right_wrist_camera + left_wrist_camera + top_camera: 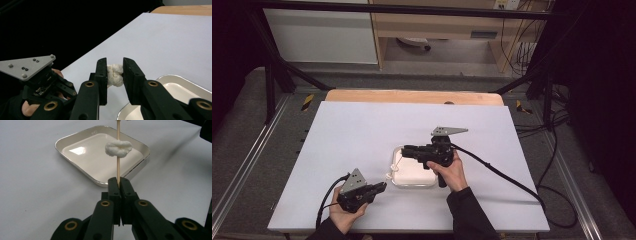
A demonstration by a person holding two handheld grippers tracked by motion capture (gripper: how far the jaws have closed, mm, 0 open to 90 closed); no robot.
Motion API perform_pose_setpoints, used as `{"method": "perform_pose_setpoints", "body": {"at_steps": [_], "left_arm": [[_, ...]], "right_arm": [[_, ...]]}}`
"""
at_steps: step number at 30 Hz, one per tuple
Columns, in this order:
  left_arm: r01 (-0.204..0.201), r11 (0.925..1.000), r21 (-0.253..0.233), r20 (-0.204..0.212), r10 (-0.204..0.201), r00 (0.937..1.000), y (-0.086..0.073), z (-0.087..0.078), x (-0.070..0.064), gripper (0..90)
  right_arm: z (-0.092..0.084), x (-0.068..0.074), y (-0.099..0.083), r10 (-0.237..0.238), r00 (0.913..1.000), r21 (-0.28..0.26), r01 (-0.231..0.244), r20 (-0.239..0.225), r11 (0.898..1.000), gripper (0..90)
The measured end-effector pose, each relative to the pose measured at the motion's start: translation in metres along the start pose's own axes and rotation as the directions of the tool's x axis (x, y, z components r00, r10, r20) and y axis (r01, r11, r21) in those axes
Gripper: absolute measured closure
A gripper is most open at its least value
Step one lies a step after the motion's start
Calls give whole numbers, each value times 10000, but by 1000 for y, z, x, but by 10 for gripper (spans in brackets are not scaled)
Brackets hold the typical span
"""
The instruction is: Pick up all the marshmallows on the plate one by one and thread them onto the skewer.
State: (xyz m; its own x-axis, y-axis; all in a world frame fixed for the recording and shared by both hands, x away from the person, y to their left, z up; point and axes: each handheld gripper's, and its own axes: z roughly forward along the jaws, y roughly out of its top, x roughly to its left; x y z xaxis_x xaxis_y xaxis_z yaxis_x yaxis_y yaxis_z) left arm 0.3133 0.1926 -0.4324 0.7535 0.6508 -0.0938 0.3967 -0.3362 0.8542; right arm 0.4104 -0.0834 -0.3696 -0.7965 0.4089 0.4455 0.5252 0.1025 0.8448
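Note:
My left gripper (119, 181) is shut on the lower end of a thin wooden skewer (118, 167). A white fluffy lump (119, 148) is threaded on the skewer above a shallow white tray (82, 132). In the high view the left gripper (383, 186) sits at the tray's (412, 185) near left corner, with that lump (394, 168) over the tray's left edge. My right gripper (404, 149) reaches in over the tray's far left corner. Its jaws (115, 62) are shut on a second white fluffy lump (114, 76), held in the air beside the tray (175, 77).
The tray lies on a white table sheet (362, 130) with a wooden strip (412, 96) along the far edge. Black cables (507, 175) trail from the right gripper across the sheet to the right. The left gripper's grey plate (27, 66) shows beyond the right jaws.

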Motion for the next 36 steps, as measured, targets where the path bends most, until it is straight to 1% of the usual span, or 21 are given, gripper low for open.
{"method": "perform_pose_setpoints", "body": {"at_steps": [5, 8, 15, 19, 24, 26, 36], "left_arm": [[3, 9999, -153, -7, -3, 10000, -1, -1, -1, 886], [4, 9998, -195, -30, -4, 10000, -1, -1, -1, 886], [-59, 9995, -304, -53, 57, 10000, -2, 0, -3, 887], [-115, 9994, -335, -91, 112, 9999, -2, -1, -3, 887], [-175, 9994, -298, -87, 173, 9998, -2, 0, -4, 887], [-175, 9995, -275, -107, 172, 9998, -3, 0, -4, 887], [-184, 9993, -320, -100, 181, 9998, -3, 0, -5, 887]], "right_arm": [[1, 2, -2, 124, 9998, -154, -127, -164, 9998, 757], [2, 2, -3, 125, 9998, -185, -129, -184, 9997, 762], [4, 4, -6, 229, 9984, -313, -245, -515, 9992, 771], [4, 6, -7, 252, 9980, -294, -270, -574, 9992, 774], [5, 7, -9, 255, 9968, -353, -282, -751, 9990, 777], [6, 8, -11, 283, 9968, -321, -307, -742, 9990, 778], [8, 10, -15, 85, 9972, -335, -110, -741, 9994, 785]]}}
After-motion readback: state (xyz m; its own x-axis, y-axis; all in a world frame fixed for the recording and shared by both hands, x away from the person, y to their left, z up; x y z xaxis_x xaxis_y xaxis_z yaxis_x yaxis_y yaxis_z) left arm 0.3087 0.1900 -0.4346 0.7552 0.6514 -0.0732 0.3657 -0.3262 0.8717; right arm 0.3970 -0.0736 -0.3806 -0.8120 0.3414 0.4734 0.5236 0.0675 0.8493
